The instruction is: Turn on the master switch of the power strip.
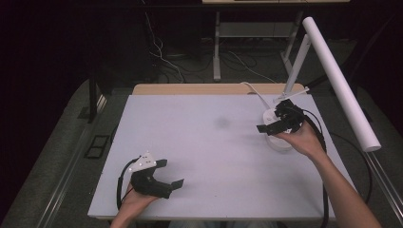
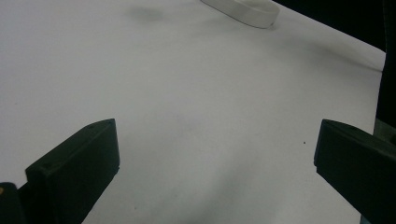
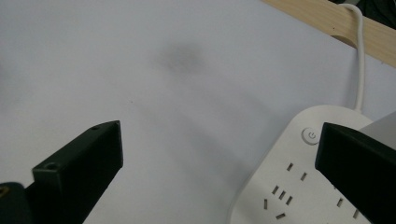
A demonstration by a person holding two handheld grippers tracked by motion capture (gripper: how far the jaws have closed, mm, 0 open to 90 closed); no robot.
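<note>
Power strip (image 3: 299, 186), white and round-cornered, sits just beneath the right gripper (image 1: 274, 124), whose jaws are spread wide and empty. Its power button (image 3: 310, 136) should be approached squarely. The left gripper (image 1: 172, 174) is held released, well apart from the strip.

White power strip (image 3: 299, 186) with power button (image 3: 310, 136) (cord (image 3: 360, 60) attached), lower right on bench (image 3: 140, 70); right hand-held gripper (image 3: 219, 163) jaws apart.

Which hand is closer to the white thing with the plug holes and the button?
The right. The right gripper hovers open over the white power strip, beside its power button. The left gripper sits open at the table's near edge, far away.
</note>
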